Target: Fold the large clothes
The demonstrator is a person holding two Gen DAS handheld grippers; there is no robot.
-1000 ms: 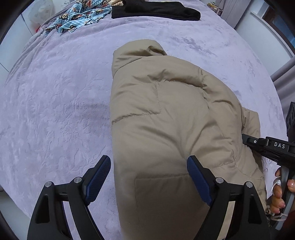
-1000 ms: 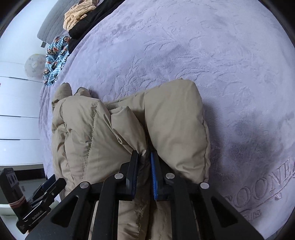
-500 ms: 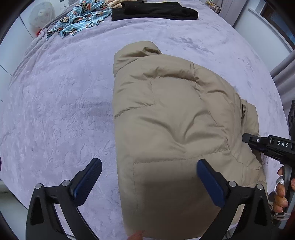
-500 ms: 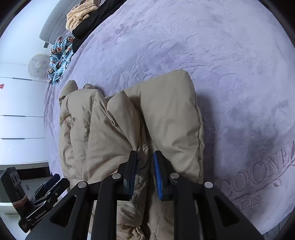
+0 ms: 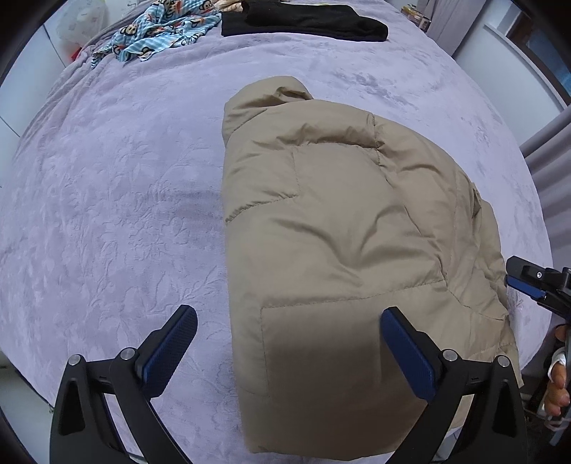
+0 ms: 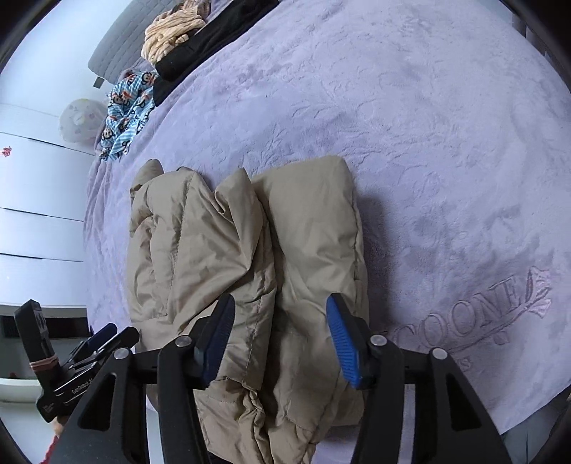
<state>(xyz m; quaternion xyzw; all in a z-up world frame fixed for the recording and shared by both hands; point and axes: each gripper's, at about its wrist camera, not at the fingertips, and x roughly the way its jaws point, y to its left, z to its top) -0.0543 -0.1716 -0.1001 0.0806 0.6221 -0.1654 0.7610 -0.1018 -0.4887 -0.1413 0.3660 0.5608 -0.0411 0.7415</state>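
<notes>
Both sets of tongs now stand spread with nothing between their pads. From the left wrist view, the left tongs (image 5: 285,348) hang wide apart over the near hem of the puffy beige quilted jacket (image 5: 342,250), which lies folded lengthwise on the lilac embossed bed cover (image 5: 107,214); a second ago they sat lower and narrower over the same hem, so they have pulled back. A monkey-print blue cloth (image 5: 157,32) and a flat black garment (image 5: 303,21) lie well apart at the far edge. From the right wrist view, the right tongs (image 6: 282,342) are open above the jacket's folded-in side panel; a second ago they were pinching that fabric, so the panel has been released and rests in place. Judging by this, the side fold looks finished and a crosswise fold probably comes next.
</notes>
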